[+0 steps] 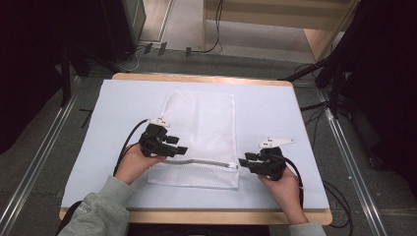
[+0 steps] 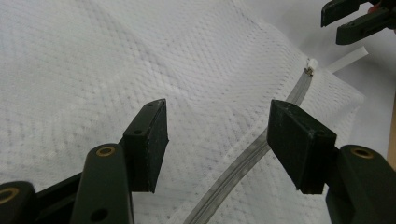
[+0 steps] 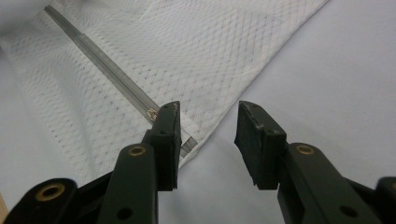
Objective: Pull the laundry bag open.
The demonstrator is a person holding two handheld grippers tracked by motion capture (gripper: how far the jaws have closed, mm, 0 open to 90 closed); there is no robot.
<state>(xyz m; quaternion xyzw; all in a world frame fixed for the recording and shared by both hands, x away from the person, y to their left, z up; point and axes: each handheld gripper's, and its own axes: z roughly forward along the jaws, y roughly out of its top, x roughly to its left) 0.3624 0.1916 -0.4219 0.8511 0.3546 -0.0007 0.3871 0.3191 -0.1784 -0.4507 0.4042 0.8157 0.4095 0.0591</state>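
A flat white mesh laundry bag (image 1: 201, 135) with a grey zipper (image 1: 201, 162) lies on the pale blue covered surface (image 1: 275, 113). The left claw (image 2: 217, 140) hovers over the bag with its jaws spread, the zipper running beneath and between them. The right claw (image 3: 208, 140) is also spread, just beside the bag's corner, with the small zipper pull (image 3: 152, 112) right by its left jaw.

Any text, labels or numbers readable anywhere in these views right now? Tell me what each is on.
None readable.
Grey sleeve: a small dark mark, too small and blurred to read.
Mesh bag, its zipper, both claws and the table cover: no print visible.
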